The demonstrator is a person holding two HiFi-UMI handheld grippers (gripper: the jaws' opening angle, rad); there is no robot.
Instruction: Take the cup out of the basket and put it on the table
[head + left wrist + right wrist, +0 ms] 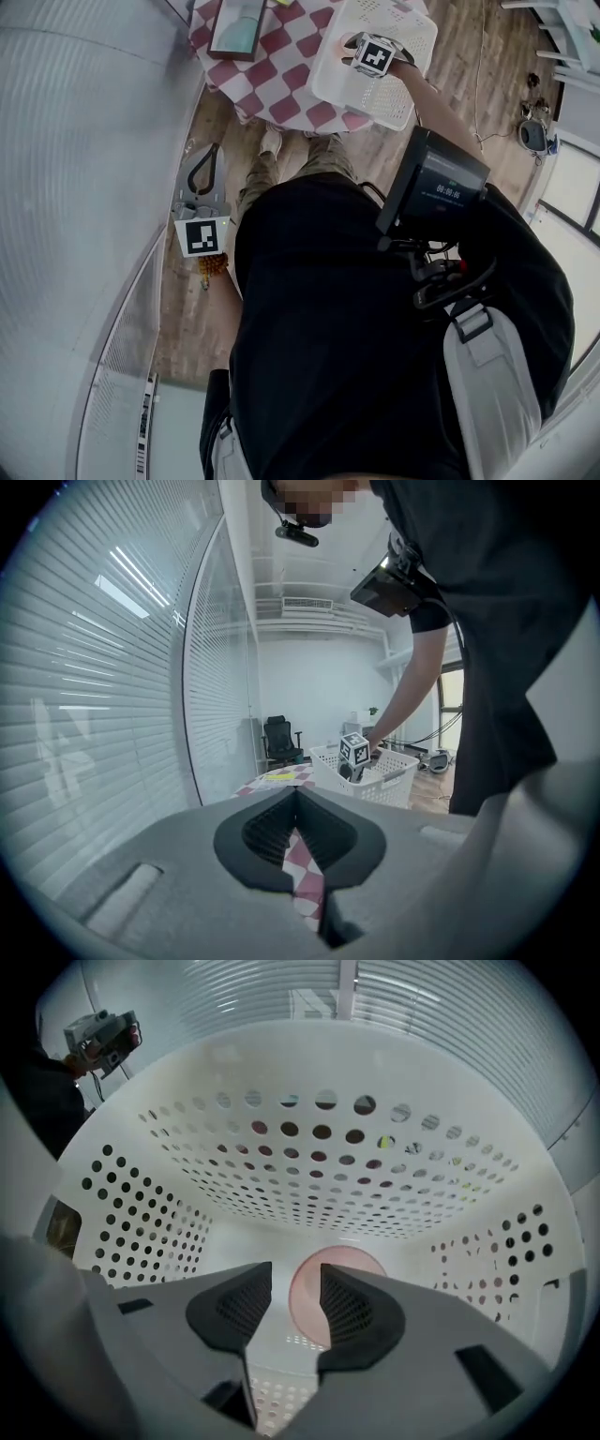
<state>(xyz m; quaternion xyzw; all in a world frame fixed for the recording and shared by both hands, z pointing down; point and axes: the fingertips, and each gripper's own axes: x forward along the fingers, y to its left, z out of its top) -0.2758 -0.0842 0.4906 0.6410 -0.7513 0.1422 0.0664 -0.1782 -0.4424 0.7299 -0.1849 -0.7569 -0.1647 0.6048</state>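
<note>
Right tool is down inside the basket, jaws spread wide above the cup.

Its pads stand well apart and grip nothing. The pink cup rests on the basket's floor, just beyond the tips and partly lined up with the gap between them, and the pads do not seem to touch it. The reach-in step looks to be in hand, with the cup not yet taken. Next, I judge, the tool must sink until its pads straddle the cup, close firmly, lift it clear of the basket's rim and set it on the checked counter beside the basket. Well away from the basket, the left tool is held low at the person's side, jaws together and empty, pointing toward the basket.
</note>
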